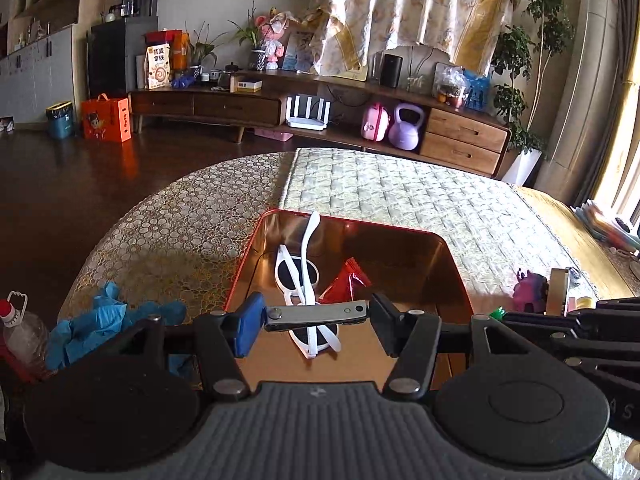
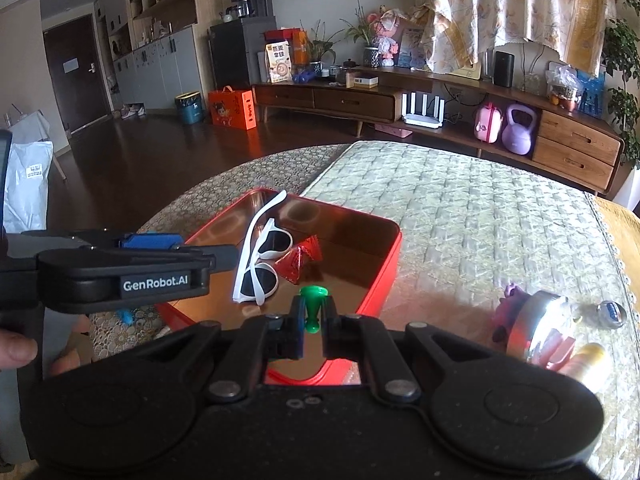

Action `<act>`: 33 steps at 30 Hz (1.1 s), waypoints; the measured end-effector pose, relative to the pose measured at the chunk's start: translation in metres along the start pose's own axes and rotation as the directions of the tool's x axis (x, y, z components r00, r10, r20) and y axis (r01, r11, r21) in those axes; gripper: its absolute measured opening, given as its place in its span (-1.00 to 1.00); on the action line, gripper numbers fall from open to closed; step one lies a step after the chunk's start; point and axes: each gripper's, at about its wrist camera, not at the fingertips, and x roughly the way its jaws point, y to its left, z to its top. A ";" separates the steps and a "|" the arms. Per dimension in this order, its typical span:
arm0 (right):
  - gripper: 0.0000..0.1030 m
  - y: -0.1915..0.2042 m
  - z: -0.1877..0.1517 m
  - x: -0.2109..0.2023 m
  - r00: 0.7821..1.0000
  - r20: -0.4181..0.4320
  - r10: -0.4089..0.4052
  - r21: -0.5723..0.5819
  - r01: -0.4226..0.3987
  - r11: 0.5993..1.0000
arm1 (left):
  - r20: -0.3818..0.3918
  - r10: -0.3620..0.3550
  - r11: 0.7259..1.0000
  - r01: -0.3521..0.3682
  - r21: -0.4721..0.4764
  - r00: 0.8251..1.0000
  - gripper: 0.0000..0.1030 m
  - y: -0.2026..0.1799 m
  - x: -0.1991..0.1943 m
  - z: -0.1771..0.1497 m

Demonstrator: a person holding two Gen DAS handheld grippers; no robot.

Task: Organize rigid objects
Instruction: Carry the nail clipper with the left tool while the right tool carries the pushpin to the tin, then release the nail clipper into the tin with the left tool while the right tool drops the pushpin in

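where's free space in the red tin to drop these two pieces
Free: the right half of the red tin, between the red packet and the right wall, and the near floor under the green piece. Crowded: left-centre, where the white sunglasses lie touching the packet.

Red tin (image 2: 382, 276), white sunglasses (image 2: 260, 256), seemingly green peg (image 2: 313, 304)

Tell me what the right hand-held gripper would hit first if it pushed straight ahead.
Probably the floor of the red tin. The right hand-held gripper, shut on a green peg, points into the tin, with the red packet just beyond. Depth is unclear.
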 end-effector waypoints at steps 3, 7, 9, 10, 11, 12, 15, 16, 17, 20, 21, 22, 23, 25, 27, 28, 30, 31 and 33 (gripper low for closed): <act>-0.86 0.005 0.004 0.016 1.000 -0.017 0.004 -0.030 -0.005 1.000 | -0.019 0.011 1.000 -0.011 -0.018 1.000 0.11 0.006 0.015 0.006; -0.86 0.007 0.008 0.037 0.999 -0.044 0.014 -0.052 -0.016 0.999 | -0.027 0.007 1.000 -0.008 -0.018 1.000 0.11 0.010 0.031 0.011; -0.86 0.007 0.008 0.047 0.998 -0.060 0.013 -0.059 -0.017 0.998 | -0.028 0.003 1.000 -0.004 -0.017 1.000 0.11 0.009 0.038 0.012; -0.86 0.006 0.008 0.051 0.998 -0.067 0.017 -0.058 -0.021 0.998 | -0.030 0.005 1.000 -0.005 -0.014 1.000 0.11 0.009 0.041 0.013; -0.86 0.005 0.007 0.054 0.997 -0.074 0.022 -0.059 -0.027 0.998 | -0.030 0.005 1.000 -0.005 -0.014 1.000 0.11 0.009 0.044 0.014; -0.86 0.005 0.007 0.057 0.997 -0.079 0.023 -0.064 -0.028 0.998 | -0.031 0.002 1.000 -0.002 -0.017 1.000 0.11 0.010 0.046 0.014; -0.86 0.005 0.004 0.063 0.995 -0.092 0.035 -0.072 -0.042 0.996 | -0.029 -0.002 1.000 0.002 -0.006 1.000 0.11 0.008 0.051 0.015; -0.86 0.005 0.003 0.064 0.995 -0.096 0.038 -0.075 -0.046 0.996 | -0.027 -0.007 1.000 0.007 -0.002 1.000 0.11 0.008 0.052 0.016; -0.86 0.006 0.001 0.065 0.994 -0.101 0.038 -0.079 -0.046 0.996 | -0.025 -0.015 1.000 0.015 0.001 1.000 0.11 0.007 0.054 0.017; -0.86 0.005 -0.001 0.067 0.993 -0.108 0.042 -0.078 -0.050 0.996 | -0.021 -0.040 0.999 0.040 0.017 0.999 0.11 -0.001 0.058 0.022; -0.86 0.006 -0.001 0.068 0.993 -0.110 0.044 -0.076 -0.053 0.996 | -0.018 -0.048 0.999 0.049 0.025 0.999 0.11 -0.004 0.060 0.024; -0.86 0.005 -0.001 0.069 0.993 -0.110 0.042 -0.076 -0.051 0.996 | -0.016 -0.058 0.998 0.059 0.034 0.998 0.11 -0.008 0.062 0.026; -0.86 0.005 -0.001 0.069 0.993 -0.111 0.041 -0.075 -0.049 0.996 | -0.017 -0.067 0.997 0.067 0.040 0.998 0.11 -0.011 0.064 0.027; -0.86 0.004 0.000 0.069 0.993 -0.111 0.045 -0.075 -0.053 0.996 | -0.023 -0.085 0.995 0.086 0.041 0.996 0.11 -0.016 0.070 0.031; -0.86 0.006 -0.001 0.070 0.993 -0.113 0.044 -0.076 -0.053 0.996 | -0.038 -0.124 0.992 0.125 0.031 0.992 0.11 -0.018 0.078 0.034; -0.86 0.006 -0.001 0.070 0.992 -0.113 0.046 -0.074 -0.055 0.996 | -0.041 -0.135 0.990 0.137 0.027 0.990 0.11 -0.018 0.081 0.036; -0.86 0.008 -0.001 0.070 0.993 -0.113 0.044 -0.080 -0.053 0.995 | -0.047 -0.139 0.989 0.141 0.038 0.989 0.11 -0.023 0.087 0.037; -0.85 0.008 -0.002 0.070 0.993 -0.113 0.040 -0.086 -0.050 0.995 | -0.048 -0.136 0.989 0.139 0.049 0.990 0.11 -0.025 0.089 0.037; -0.83 0.009 -0.001 0.070 0.992 -0.118 0.036 -0.095 -0.047 0.994 | -0.055 -0.132 0.989 0.135 0.059 0.990 0.11 -0.027 0.093 0.037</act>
